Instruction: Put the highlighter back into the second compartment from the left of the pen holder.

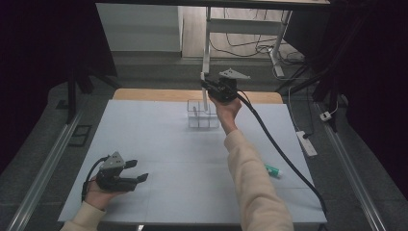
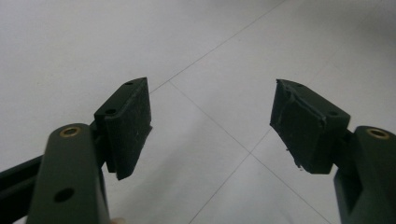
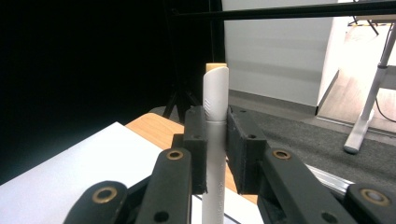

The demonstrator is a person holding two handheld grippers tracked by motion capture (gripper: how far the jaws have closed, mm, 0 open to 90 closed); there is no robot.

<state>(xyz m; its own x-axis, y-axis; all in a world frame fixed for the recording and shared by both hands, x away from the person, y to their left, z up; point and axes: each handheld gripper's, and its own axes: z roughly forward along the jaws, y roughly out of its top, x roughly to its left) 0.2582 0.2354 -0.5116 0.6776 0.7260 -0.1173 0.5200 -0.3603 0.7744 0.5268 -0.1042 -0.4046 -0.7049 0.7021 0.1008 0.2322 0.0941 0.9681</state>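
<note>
One white pen (image 3: 215, 135) stands upright between the two black jaws of the right gripper (image 3: 215, 140), its capped end rising above the pads (image 3: 195, 140) and its barrel running down below them; the pads press on it from both sides, so the jaws are nearly closed and clamped on it. In the high view the right gripper (image 1: 211, 89) is held up at the far side of the surface (image 1: 159, 144), just above one clear organiser (image 1: 202, 114) divided into several compartments; how many compartments it has cannot be told, and one thin dark item seems to stand in its left part. The right hand (image 1: 226, 109) and its pale sleeve reach up from the bottom edge. One small green and white object (image 1: 272, 170) lies on the surface to the right of that sleeve, well apart from the organiser. Near the front left corner the left gripper (image 1: 137, 171) rests low in the left hand (image 1: 98, 192), its two jaws spread wide with nothing between them, pale surface showing in the gap (image 2: 210, 130).
</note>
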